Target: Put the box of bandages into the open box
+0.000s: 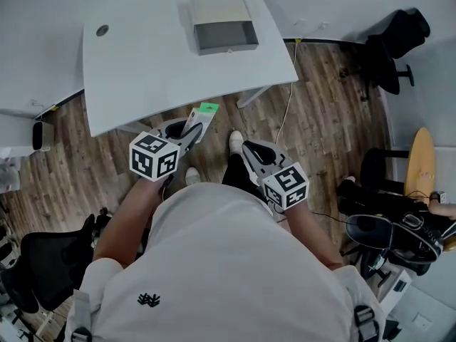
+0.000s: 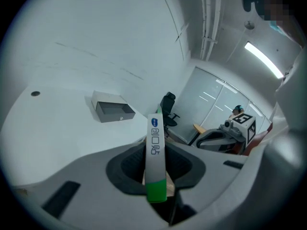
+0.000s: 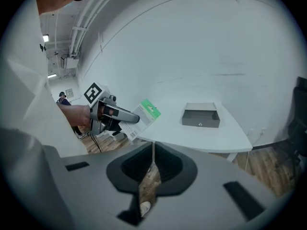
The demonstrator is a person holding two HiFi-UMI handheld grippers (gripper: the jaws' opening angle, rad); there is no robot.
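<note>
The bandage box (image 1: 203,114), a flat white pack with a green end, is clamped in my left gripper (image 1: 191,129) above the wooden floor, just short of the white table (image 1: 142,63). In the left gripper view the bandage box (image 2: 155,150) stands edge-on between the jaws, pointing toward the open grey box (image 2: 111,111). That open box (image 1: 224,28) sits at the table's far side with its inside showing. My right gripper (image 1: 251,150) is shut and holds nothing; its view shows the left gripper (image 3: 108,115), the bandage box (image 3: 144,113) and the open box (image 3: 200,116).
The table's near edge (image 1: 192,105) lies just ahead of both grippers. A white cable (image 1: 288,98) hangs off the table's right corner to the floor. Black office chairs stand at the right (image 1: 395,41) and lower left (image 1: 43,262). A person's shoes (image 1: 235,142) show below.
</note>
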